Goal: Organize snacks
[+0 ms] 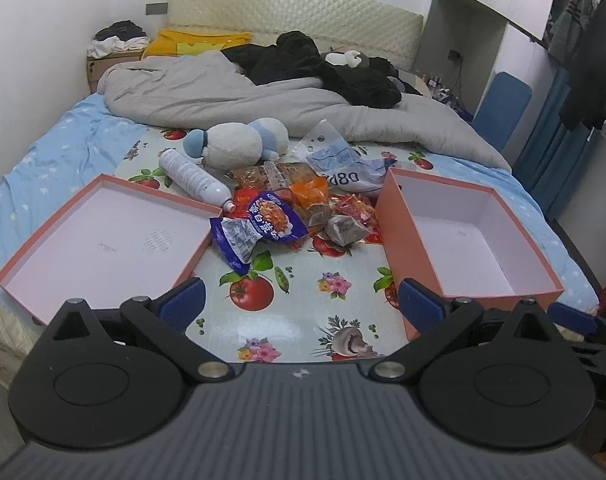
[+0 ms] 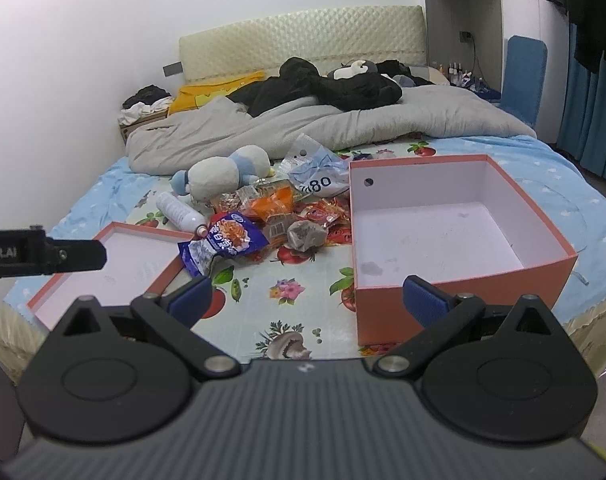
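A pile of snack packets (image 1: 303, 204) lies on a fruit-print mat (image 1: 295, 312) on the bed; it also shows in the right wrist view (image 2: 279, 212). A purple-blue packet (image 1: 259, 224) is at the pile's front, also in the right wrist view (image 2: 227, 240). An empty deep pink box (image 1: 463, 240) stands to the right, also seen from the right wrist (image 2: 443, 232). A shallow pink lid (image 1: 103, 240) lies to the left, also in the right wrist view (image 2: 115, 264). My left gripper (image 1: 301, 300) and right gripper (image 2: 307, 296) are both open and empty, well short of the pile.
A white spray bottle (image 1: 191, 178), a white-and-blue plush toy (image 1: 239, 142) and a clear plastic bag (image 1: 339, 160) lie behind the snacks. A grey duvet (image 1: 263, 96) and black clothes (image 1: 323, 64) cover the far bed. The left gripper's body (image 2: 43, 258) juts in at the left of the right wrist view.
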`<state>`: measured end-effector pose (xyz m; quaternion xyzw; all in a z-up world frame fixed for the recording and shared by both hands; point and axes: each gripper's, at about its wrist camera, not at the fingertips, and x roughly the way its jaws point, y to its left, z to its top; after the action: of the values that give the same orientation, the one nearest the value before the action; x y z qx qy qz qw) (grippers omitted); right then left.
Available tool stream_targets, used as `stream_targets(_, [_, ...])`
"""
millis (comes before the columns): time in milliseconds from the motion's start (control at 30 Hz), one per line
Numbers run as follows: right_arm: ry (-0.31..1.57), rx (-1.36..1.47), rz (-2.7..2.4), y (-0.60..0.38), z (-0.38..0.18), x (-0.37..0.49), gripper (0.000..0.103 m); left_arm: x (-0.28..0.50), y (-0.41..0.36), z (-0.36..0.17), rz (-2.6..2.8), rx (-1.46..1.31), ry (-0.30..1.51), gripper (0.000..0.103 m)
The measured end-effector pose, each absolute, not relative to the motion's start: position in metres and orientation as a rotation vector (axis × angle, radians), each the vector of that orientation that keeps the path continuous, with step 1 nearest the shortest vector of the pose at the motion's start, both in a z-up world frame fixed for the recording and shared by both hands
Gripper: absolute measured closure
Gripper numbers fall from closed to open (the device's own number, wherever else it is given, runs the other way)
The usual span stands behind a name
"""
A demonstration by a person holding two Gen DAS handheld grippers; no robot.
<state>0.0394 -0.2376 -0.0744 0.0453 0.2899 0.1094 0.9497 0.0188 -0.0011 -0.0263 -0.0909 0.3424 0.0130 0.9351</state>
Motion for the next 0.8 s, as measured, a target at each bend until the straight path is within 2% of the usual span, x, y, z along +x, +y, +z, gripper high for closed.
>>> stream_targets(667, [0.649,0.091,0.209,-0.225,-0.103,0.077,0.001,0.078,0.010,-0.056,0.008,-0.165,0.796,0.000])
stream_targets(767, [0.658,0.067,0.224,-0.219,-0.111,0.086,0.008,0.088,0.015,-0.067,0.025,-0.163,0.818,0.000])
stream_targets(800, [0.660,0.058,0.236,-0.216,-0.113,0.089,0.015,0.091,0.017,-0.070,0.028,-0.160,0.821,0.000])
